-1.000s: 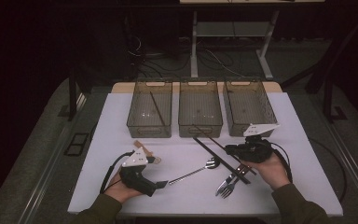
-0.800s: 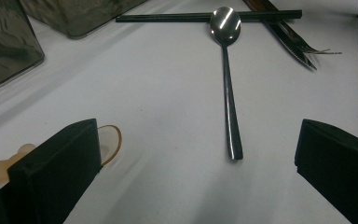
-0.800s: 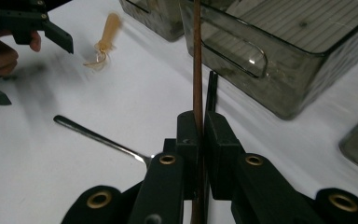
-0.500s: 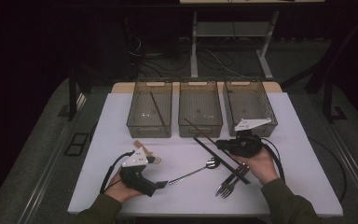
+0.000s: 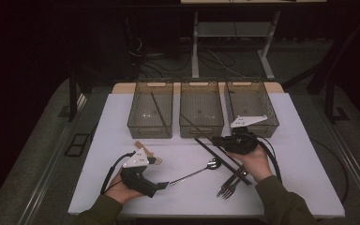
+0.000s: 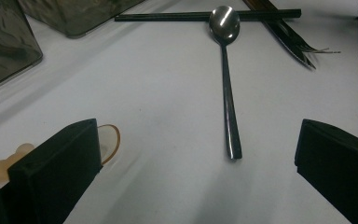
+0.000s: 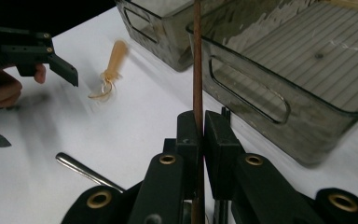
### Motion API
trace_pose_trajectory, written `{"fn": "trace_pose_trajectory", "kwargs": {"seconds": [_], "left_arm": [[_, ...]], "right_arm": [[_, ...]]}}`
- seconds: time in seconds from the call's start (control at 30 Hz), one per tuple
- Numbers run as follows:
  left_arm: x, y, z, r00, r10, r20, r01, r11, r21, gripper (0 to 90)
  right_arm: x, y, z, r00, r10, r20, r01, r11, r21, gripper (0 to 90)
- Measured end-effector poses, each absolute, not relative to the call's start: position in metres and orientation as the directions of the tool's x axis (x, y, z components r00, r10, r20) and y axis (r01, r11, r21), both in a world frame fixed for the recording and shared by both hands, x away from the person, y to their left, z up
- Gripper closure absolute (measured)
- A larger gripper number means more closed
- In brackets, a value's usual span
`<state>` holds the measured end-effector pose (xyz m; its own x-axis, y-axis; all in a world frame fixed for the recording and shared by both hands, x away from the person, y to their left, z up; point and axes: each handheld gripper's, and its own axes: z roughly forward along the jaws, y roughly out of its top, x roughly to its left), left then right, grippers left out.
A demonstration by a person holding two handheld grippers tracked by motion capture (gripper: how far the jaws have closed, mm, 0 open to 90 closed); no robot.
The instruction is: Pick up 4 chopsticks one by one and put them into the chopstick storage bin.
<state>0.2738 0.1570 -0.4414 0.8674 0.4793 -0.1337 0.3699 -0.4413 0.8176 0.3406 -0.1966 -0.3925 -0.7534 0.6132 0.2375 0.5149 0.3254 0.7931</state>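
Right gripper view: right claw [image 7: 199, 135] clamps unmarked chopstick [image 7: 197, 60].

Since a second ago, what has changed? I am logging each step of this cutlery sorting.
The right gripper, shut on a brown chopstick, carried it up the table toward the middle bin. The left gripper, spoon, fork and black chopsticks stayed put.

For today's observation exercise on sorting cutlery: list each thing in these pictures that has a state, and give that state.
Right tool: shut on thin brown wooden chopstick, lifted.
Left tool: open, holding nothing.
Left clear plastic bin: holds one chopstick.
Middle clear plastic bin: nothing visible inside.
Right clear plastic bin: contents cannot be told.
Shiny metal spoon: lying on table.
Metal fork: lying on table.
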Motion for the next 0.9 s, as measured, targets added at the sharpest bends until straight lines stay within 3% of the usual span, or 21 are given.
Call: {"fn": "trace_pose_trajectory", "kwargs": {"seconds": [0.23, 0.43, 0.9], "left_arm": [[0.274, 0.157, -0.442, 0.867, 0.48, -0.135, 0.371, -0.439, 0.819, 0.0], [0.273, 0.157, -0.441, 0.866, 0.482, -0.136, 0.37, -0.435, 0.821, 0.0], [0.273, 0.157, -0.441, 0.867, 0.478, -0.14, 0.369, -0.429, 0.824, 0.0]], "right_arm": [[0.346, -0.188, -0.389, -0.752, 0.612, 0.242, 0.506, 0.302, 0.808, 84.2], [0.354, -0.177, -0.388, -0.727, 0.625, 0.285, 0.511, 0.214, 0.832, 84.2], [0.383, -0.142, -0.376, -0.706, 0.648, 0.284, 0.501, 0.173, 0.848, 84.4]]}}
